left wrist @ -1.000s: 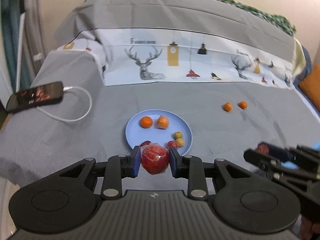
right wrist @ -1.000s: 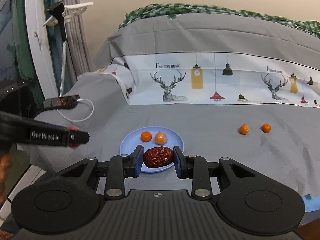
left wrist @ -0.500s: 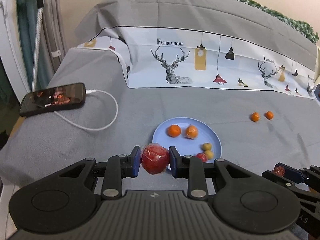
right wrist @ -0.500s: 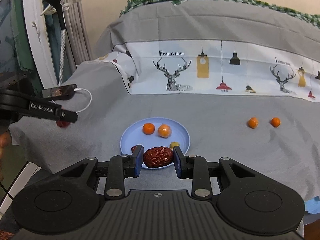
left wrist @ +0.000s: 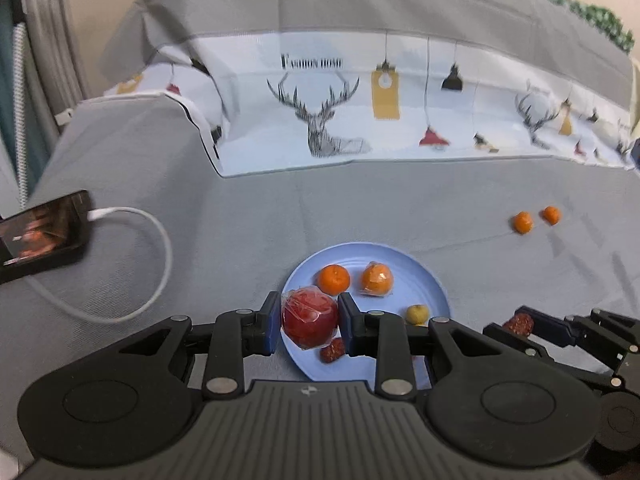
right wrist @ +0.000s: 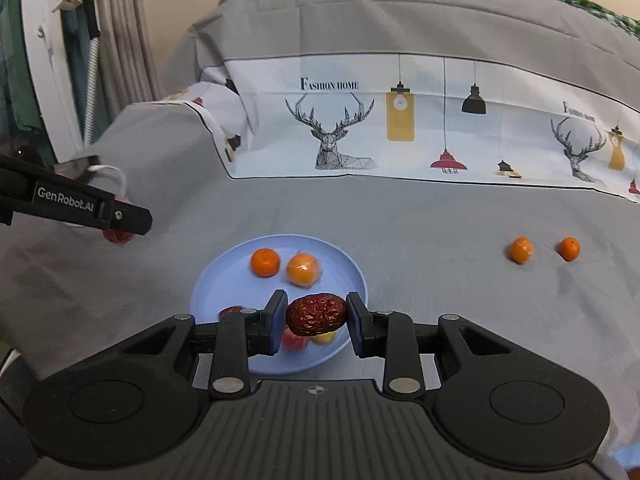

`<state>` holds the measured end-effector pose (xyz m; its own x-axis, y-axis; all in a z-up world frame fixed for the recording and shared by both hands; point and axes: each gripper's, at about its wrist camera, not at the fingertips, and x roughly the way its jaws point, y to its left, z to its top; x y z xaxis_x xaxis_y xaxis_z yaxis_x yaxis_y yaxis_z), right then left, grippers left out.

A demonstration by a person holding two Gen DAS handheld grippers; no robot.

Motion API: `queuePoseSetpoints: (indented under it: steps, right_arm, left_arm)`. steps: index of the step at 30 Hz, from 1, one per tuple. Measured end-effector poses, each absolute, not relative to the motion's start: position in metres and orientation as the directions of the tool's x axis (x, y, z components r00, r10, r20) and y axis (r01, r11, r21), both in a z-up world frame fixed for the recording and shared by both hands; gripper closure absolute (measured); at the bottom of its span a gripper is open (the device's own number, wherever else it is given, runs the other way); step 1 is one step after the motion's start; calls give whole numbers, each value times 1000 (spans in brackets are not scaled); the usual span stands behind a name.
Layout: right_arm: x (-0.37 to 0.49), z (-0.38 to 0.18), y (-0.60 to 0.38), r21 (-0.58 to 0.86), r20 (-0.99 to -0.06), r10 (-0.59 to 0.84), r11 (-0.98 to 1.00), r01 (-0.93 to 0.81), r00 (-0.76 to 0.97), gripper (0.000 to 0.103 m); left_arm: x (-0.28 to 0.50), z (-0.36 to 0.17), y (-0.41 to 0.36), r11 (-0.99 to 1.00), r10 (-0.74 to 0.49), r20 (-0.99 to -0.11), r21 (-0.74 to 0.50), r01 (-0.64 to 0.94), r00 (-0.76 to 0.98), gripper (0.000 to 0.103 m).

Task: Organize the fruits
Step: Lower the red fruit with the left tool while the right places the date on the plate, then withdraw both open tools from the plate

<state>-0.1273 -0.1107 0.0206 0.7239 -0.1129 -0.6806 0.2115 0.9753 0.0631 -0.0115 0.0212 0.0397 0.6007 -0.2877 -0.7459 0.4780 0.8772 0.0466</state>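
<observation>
Two loads in hand: left tool (left wrist: 309, 322) clamped on wrapped red apple (left wrist: 309, 318), right tool (right wrist: 317, 318) clamped on wrinkled red date (right wrist: 316, 315), both hovering over near rim of blue plate (left wrist: 432, 280). Slick wrap could slide between pads; round apple, once released, could roll off the rim or knock the date (left wrist: 332, 351) and small yellow fruit (left wrist: 417, 314) on the plate. Tools close together, so a clash likely if both drop at once. Farther in, two oranges (left wrist: 334, 279) crowding the middle. Beyond, on the bed (left wrist: 248, 216), two small oranges (left wrist: 523, 222) waiting well apart from the plate.
</observation>
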Motion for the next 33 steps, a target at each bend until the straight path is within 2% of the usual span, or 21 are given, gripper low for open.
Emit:
queuePoseSetpoints:
  steps: [6,10,12,13,14,15,16,17,18,19,21,28,33]
  right_arm:
    - [-80,-26,-117,10,-723,-110,986,169,682,70]
    - [-58,-49,-124,15,-754,-101,985,172,648,70]
    - [-50,-56,-130,61,-764,-70,982,180,642,69]
    - [-46,-59,-133,81,-778,-46,982,173,627,63]
    - [-44,-61,-133,68,-793,-53,982,174,606,58]
    - [-45,-60,-133,44,-800,-76,982,184,595,46]
    - [-50,-57,-132,26,-801,-93,982,189,591,29]
    - [-55,-52,-132,16,-800,-105,981,195,591,21]
    - [-64,-45,-132,7,-793,-118,979,203,597,7]
    - [-75,-37,-131,3,-781,-126,979,205,611,1]
    - [-97,-24,-125,-6,-772,-122,983,184,624,1]
    - [-179,30,-86,-5,-741,-135,981,196,658,1]
    - [-224,67,-79,-22,-706,-193,968,252,681,1]
  left_arm:
    - [30,-11,1,877,-213,-794,102,470,569,70]
    - [48,-32,-7,863,-209,-811,109,492,546,69]
    - [54,-43,-10,838,-235,-817,104,535,527,49]
    - [56,-49,-11,831,-216,-826,125,542,521,23]
    - [56,-51,-11,834,-192,-827,146,531,528,9]
    - [51,-48,-7,842,-186,-811,160,516,555,7]
    - [46,-43,-2,847,-198,-792,158,507,578,7]
    - [39,-38,4,850,-208,-779,154,503,591,5]
    - [33,-33,8,852,-211,-775,153,500,596,2]
    - [25,-29,13,855,-210,-770,154,495,603,0]
    - [8,-21,25,871,-192,-765,156,465,615,0]
    - [-59,5,68,901,-155,-833,102,422,531,0]
    - [-101,32,100,937,-176,-821,30,349,543,0]
